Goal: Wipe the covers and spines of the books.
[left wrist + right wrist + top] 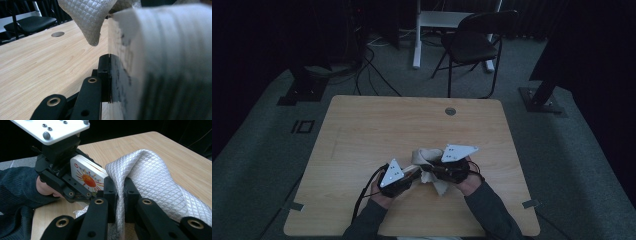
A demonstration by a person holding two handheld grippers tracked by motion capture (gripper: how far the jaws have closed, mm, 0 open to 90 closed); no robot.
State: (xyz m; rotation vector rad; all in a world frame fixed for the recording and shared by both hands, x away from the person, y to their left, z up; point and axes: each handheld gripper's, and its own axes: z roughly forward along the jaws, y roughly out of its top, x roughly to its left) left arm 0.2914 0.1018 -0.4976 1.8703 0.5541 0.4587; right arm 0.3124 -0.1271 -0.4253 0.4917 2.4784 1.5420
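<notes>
High view: cloth [428,165] lay bunched on the table [362,140], near its front edge, between the two grippers. Left gripper [412,175] sat just left of the cloth; right gripper [437,170] just right of it, touching it. Dim light; the jaws could not be made out from here. Left gripper view: a flat block [160,62] was clamped in the jaws, blurred and very close, covering the right half of the frame; a cloth corner [87,17] hung just above and left of it, off the table. One jaw was visible, the other hidden behind the block. Right gripper view: right gripper [120,192] was clenched on a ridge of cloth [155,177], the fold pinched thin between the pads. Just left of the cloth, the left gripper [100,182] held the block [87,176], a thin card-like piece with a printed sun face. Judgement: cloth is light, soft and quilted, so it will sag and drape from any pinch; best taken at a fold or corner. The block looks stiff and light; grip across its flat faces. The printed text on the block was too small to read; the cloth's lower part was cut off by the jaws.
</notes>
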